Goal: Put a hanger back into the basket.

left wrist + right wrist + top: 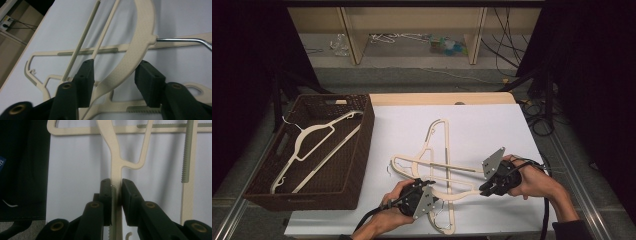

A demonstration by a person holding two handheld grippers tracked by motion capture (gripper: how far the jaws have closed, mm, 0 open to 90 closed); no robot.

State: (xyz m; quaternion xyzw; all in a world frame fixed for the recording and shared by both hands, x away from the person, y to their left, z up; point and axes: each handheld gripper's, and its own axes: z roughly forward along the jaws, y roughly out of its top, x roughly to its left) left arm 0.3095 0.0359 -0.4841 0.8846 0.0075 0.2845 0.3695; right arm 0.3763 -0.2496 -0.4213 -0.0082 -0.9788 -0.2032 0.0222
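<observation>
In the left gripper view the metal hook [185,40] is cut off by the right edge, in the right gripper view the clamped hanger [115,157] is cut off at the top edge, and the litter [447,46] under the far shelf is too small to be identified.

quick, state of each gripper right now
Left gripper: open, fingers astride a cream plastic hanger.
Right gripper: shut on another cream plastic hanger's arm.

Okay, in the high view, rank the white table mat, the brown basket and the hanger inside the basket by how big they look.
1. White table mat
2. Brown basket
3. Hanger in the basket

The gaps are clear enough that camera nearness does not change the order.
</observation>
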